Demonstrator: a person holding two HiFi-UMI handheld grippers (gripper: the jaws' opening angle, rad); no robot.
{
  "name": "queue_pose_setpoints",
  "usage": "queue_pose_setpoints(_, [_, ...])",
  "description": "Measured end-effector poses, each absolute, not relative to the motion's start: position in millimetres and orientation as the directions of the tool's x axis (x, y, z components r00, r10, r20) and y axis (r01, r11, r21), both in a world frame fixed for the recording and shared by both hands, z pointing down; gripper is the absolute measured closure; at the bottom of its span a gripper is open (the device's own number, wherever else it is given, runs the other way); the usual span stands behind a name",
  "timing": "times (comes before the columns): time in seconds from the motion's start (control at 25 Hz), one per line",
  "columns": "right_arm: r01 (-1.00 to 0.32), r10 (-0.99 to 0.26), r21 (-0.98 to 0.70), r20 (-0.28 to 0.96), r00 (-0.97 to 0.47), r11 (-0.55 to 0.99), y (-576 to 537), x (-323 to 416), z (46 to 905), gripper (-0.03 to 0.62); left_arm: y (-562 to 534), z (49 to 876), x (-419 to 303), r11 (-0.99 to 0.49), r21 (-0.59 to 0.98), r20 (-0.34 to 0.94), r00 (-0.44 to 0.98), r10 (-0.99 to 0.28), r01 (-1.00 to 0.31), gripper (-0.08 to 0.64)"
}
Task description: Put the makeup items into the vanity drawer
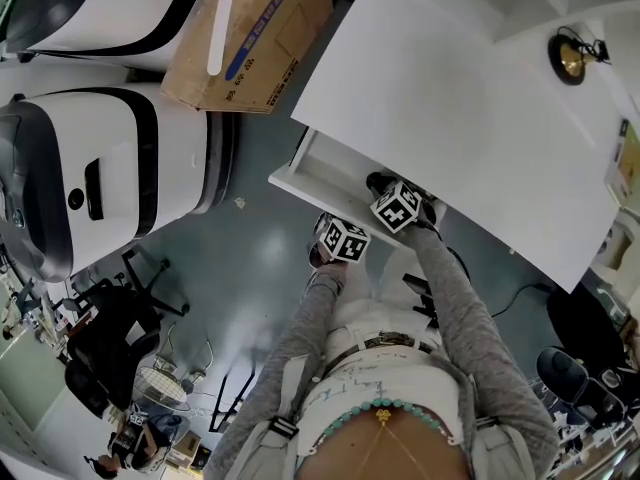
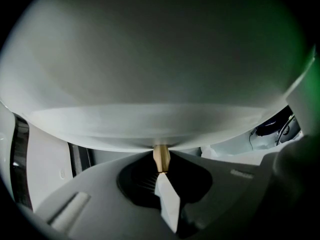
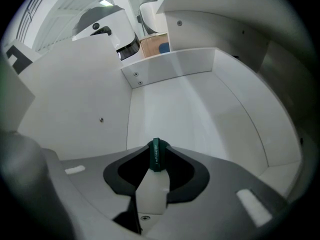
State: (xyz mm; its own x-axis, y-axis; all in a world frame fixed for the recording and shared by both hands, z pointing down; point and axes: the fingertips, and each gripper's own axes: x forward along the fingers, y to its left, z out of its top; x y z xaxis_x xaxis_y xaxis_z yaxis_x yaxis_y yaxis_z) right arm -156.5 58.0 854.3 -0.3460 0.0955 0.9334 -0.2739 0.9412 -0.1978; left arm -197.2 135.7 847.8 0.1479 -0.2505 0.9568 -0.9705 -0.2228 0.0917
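The white vanity drawer (image 1: 308, 171) stands pulled out from under the white vanity top (image 1: 450, 98). My right gripper (image 1: 400, 206) reaches into it. In the right gripper view, that gripper (image 3: 156, 148) is shut on a thin dark green makeup item (image 3: 155, 160) above the bare white drawer floor (image 3: 200, 119). My left gripper (image 1: 341, 240) hovers just outside the drawer's front edge. Its jaws (image 2: 161, 152) are shut on a small gold-tan makeup item (image 2: 161, 161), close against a white panel (image 2: 150, 129) that fills the left gripper view.
A cardboard box (image 1: 250, 33) leans at the back left, beside large white machines (image 1: 90, 178). A round gold object (image 1: 570, 58) sits on the vanity top's far right. Grey floor (image 1: 240, 268) lies left of the drawer, with an office chair (image 1: 100, 338) lower left.
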Motion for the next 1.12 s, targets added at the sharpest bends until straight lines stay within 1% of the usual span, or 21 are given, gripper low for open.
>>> queue_pose_setpoints(0.4, [-0.270, 0.082, -0.186, 0.932, -0.354, 0.945, 62, -152, 842, 0.518, 136, 846, -198, -0.220, 0.090, 0.957, 0.146, -0.252, -0.971, 0.541])
queue_pose_setpoints(0.6, [-0.264, 0.076, -0.180, 0.929, -0.361, 0.947, 64, -151, 838, 0.560, 136, 846, -198, -0.220, 0.087, 0.957, 0.143, -0.251, -0.972, 0.541])
queue_pose_setpoints(1.12, [-0.208, 0.086, -0.174, 0.923, -0.375, 0.962, 71, -149, 822, 0.568, 138, 847, -198, -0.221, 0.087, 0.958, 0.143, -0.249, -0.971, 0.541])
